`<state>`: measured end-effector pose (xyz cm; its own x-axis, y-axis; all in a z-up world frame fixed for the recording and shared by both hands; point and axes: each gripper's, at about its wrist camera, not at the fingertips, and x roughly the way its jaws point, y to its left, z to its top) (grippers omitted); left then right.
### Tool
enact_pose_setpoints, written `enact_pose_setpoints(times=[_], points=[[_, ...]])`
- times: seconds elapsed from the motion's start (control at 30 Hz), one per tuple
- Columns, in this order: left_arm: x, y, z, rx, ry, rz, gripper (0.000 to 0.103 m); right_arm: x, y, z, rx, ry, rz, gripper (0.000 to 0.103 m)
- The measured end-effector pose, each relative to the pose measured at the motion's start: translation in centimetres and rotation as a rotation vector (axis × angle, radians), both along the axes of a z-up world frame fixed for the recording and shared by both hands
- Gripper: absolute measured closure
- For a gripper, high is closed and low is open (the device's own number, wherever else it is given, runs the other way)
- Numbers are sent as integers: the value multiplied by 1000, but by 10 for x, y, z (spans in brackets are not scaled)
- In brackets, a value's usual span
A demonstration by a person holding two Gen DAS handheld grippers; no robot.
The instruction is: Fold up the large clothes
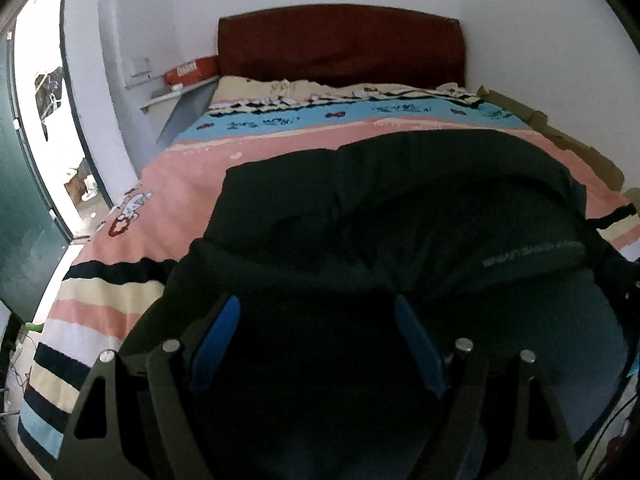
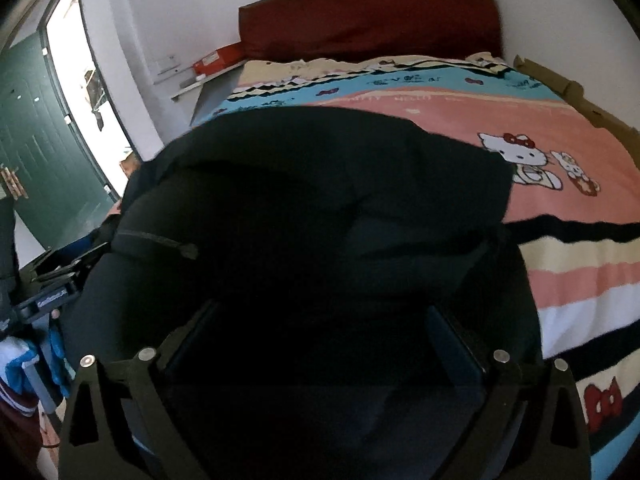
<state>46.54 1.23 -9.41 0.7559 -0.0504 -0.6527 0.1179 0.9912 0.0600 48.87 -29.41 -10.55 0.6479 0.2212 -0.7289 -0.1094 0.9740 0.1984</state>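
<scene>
- Dark jacket lies on the bed, over the pink part of the striped cartoon blanket, foot end nearest both cameras.
- Left gripper: blue pads stand wide apart, dark cloth fills the gap between them. Nothing looks pinched (cloth is too dark there to be sure it isn't touching a pad).
- Right gripper: fingers spread wide as well, jacket cloth under and between them. No visible clamp on the fabric.
- In the right wrist view the left gripper's body sits at the jacket's left edge, near the zip pull.
- Jacket state: bunched, not flat. Upper edge humps up in a rounded ridge, deep creases run across the middle, and a strip of printed lettering shows on the right side.
- Progress judgement: early. No clean fold line visible, no sleeve clearly tucked (sleeves can't be picked out in the dark mass).
- Left to do, as it looks: take hold of an edge with each gripper, spread or flatten, then fold in halves.
- Red headboard and the blanket's far end are uncovered, so there's room to lay the jacket out.
</scene>
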Motion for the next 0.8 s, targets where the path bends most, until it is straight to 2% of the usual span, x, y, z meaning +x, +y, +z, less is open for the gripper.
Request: enact_pose_setpoints(times=[0.13, 0.27, 0.47, 0.57, 0.67, 0.8], points=[[-14, -3, 4, 34, -40, 0, 23, -4, -16, -7, -10, 13, -43, 3], [-27, -5, 8, 54, -69, -7, 23, -9, -23, 1, -15, 17, -108, 3], [-37, -1, 6, 53, -78, 2, 23, -34, 3, 21, 28, -61, -48, 3], [-39, 0, 2, 55, -80, -2, 23, -36, 6, 11, 22, -45, -36, 3], [-39, -1, -2, 55, -86, -5, 23, -36, -6, 0, 53, -35, -64, 2], [-40, 0, -5, 58, -87, -5, 23, -40, -22, -11, 37, -34, -95, 2]])
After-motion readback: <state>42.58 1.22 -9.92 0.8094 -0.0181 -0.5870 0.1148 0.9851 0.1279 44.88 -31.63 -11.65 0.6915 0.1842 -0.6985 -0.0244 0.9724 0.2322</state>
